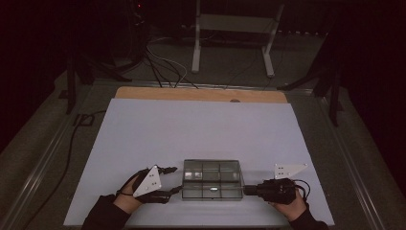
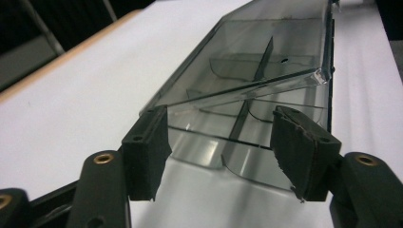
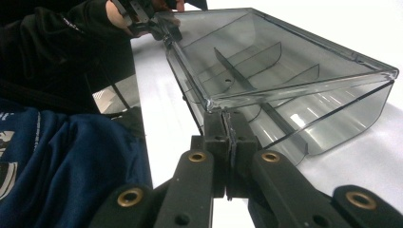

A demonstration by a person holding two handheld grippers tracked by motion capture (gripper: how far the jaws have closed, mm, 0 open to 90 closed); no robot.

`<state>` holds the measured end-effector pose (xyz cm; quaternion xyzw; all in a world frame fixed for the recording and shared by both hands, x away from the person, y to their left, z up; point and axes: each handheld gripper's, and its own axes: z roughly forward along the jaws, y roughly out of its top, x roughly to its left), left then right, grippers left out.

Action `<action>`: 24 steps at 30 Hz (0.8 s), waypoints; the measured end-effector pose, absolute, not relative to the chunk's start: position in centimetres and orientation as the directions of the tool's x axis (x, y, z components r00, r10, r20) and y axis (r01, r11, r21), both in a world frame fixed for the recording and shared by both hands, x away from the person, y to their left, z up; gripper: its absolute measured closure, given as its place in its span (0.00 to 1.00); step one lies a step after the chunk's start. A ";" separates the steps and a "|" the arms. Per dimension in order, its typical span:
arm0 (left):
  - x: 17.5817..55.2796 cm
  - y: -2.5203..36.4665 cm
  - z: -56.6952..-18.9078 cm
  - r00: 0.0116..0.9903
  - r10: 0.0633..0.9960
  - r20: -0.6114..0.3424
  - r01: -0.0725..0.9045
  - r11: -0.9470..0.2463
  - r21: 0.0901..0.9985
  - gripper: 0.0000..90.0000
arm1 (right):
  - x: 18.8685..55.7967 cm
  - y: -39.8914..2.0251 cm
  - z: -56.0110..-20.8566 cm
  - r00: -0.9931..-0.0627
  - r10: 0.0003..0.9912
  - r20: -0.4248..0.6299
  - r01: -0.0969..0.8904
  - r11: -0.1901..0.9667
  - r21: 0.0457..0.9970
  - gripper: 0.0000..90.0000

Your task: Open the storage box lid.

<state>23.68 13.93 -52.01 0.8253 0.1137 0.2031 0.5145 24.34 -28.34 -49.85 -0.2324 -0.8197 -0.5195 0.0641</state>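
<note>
A clear plastic compartment box (image 1: 212,179) with dividers lies on the white table sheet (image 1: 191,129) near the front edge. Its lid (image 2: 247,52) sits slightly ajar, tilted above the base. My left gripper (image 1: 176,179) is at the box's left end, open, with the end of the box (image 2: 223,147) between its pads (image 2: 145,142) and a gap on each side. My right gripper (image 1: 246,190) is at the box's right end. Its jaws are shut, and its pads (image 3: 216,130) meet just under the lid's corner (image 3: 214,102). The left gripper (image 3: 152,21) also shows beyond the box's far end.
A wooden table edge (image 1: 201,94) runs along the back. Behind it, cables (image 1: 163,67) and the legs of a metal stand (image 1: 232,43) lie on the dark floor. A person's dark blue sleeve (image 3: 62,161) is close to the right gripper's left side.
</note>
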 end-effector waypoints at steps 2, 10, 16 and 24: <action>23.8 13.9 -52.2 0.887 0.375 0.271 -0.082 -0.448 0.890 0.49 | 24.3 -28.4 -49.8 -0.883 0.316 0.348 0.449 0.348 0.823 1.00; 24.2 13.4 -52.4 0.863 0.387 0.325 -0.136 -0.441 0.887 0.58 | 24.4 -28.5 -49.7 -0.880 0.319 0.352 0.453 0.342 0.824 1.00; 24.4 13.1 -52.2 0.879 0.353 0.320 -0.157 -0.420 0.894 0.64 | 24.4 -28.5 -49.6 -0.878 0.323 0.353 0.454 0.331 0.827 1.00; 24.7 13.0 -51.8 0.881 0.349 0.320 -0.165 -0.408 0.898 0.71 | 24.4 -28.7 -49.6 -0.875 0.330 0.353 0.458 0.332 0.825 0.98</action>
